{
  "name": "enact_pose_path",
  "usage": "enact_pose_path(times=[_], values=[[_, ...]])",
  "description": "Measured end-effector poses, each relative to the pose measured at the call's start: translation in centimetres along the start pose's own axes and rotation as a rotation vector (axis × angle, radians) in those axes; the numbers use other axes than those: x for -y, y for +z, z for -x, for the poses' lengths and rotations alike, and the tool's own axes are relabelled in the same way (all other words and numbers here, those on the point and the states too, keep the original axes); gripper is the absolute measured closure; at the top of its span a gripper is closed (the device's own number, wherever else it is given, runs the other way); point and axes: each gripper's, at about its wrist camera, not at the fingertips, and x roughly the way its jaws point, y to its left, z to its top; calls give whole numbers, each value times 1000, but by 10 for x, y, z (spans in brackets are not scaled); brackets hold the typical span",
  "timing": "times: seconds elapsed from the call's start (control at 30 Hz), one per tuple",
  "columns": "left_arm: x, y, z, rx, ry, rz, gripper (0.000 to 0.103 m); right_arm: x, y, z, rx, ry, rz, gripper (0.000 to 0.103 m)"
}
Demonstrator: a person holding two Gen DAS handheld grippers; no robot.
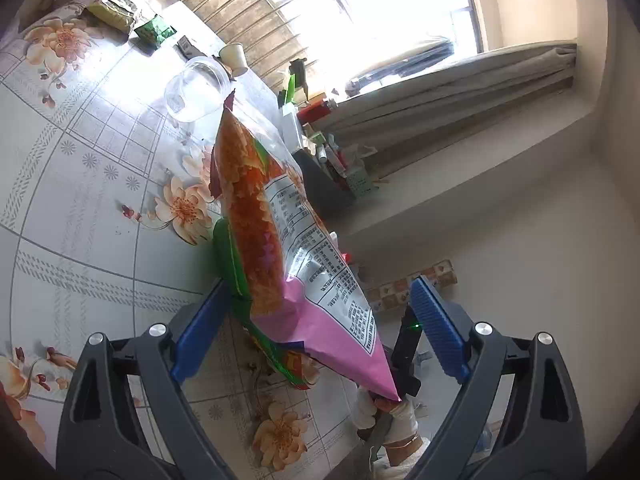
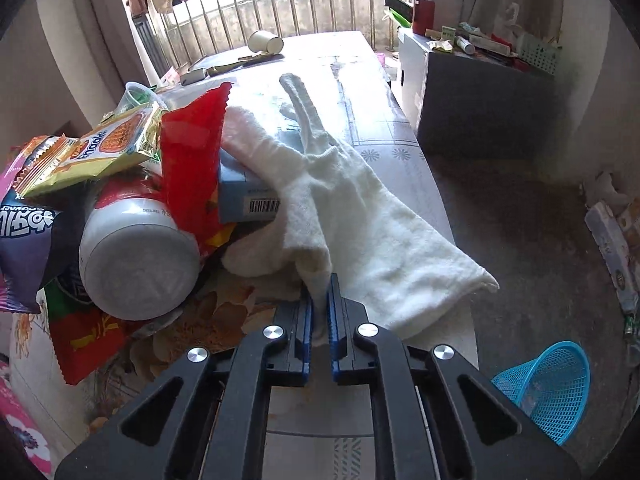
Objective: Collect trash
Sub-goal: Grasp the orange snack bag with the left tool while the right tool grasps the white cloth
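In the left wrist view my left gripper [image 1: 316, 320] is open, its blue pads [image 1: 436, 328] wide apart. An orange and pink snack bag [image 1: 280, 240] rises between them over a green wrapper [image 1: 226, 264], and neither pad presses on it. A white-gloved hand [image 1: 396, 420] shows below the bag's corner. In the right wrist view my right gripper [image 2: 320, 320] is shut on a fold of a white cloth [image 2: 360, 208] that lies on the table. Left of it is a heap of trash: a red wrapper [image 2: 192, 152], a yellow snack pack [image 2: 116, 144], a white can [image 2: 140, 256] and a dark blue bag [image 2: 28, 232].
A flowered table [image 1: 80, 200] carries a clear glass jar [image 1: 196, 92], a paper cup [image 2: 266, 42] and green packets [image 1: 154, 31]. A blue box [image 2: 240, 196] lies under the cloth. A blue mesh basket [image 2: 548, 388] lies on the floor at the right, and a cluttered dark cabinet [image 2: 480, 100] stands beyond.
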Motion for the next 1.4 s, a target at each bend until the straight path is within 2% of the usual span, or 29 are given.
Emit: enact_pose_path(times=[0.1, 0.13, 0.23, 0.4, 0.6, 0.7, 1.0, 1.1, 1.23, 1.4], values=[[-7, 0, -6, -19, 5, 29, 17, 5, -4, 1, -12, 15, -63, 97], [-9, -2, -7, -23, 5, 38, 23, 6, -8, 3, -18, 26, -89, 97], [-14, -4, -7, -39, 12, 54, 31, 6, -25, 13, -38, 70, -159, 97], [-20, -9, -8, -62, 22, 58, 56, -8, -56, 28, -58, 157, -193, 97], [-14, -14, -2, -51, 29, 26, 68, -18, -84, 41, -80, 240, -249, 98], [-8, -18, 6, -47, -1, 11, 85, -19, -94, 49, -77, 250, -264, 98], [7, -35, 55, -1, -60, -94, 91, -19, -107, 58, -61, 280, -303, 98], [10, -44, 74, 9, -44, -132, 91, -15, -107, 62, -42, 308, -324, 98], [20, -58, 92, 15, 17, -211, 91, -9, -108, 67, -27, 347, -358, 98], [38, -74, 104, 29, 52, -304, 91, -8, -105, 80, 8, 379, -366, 98]])
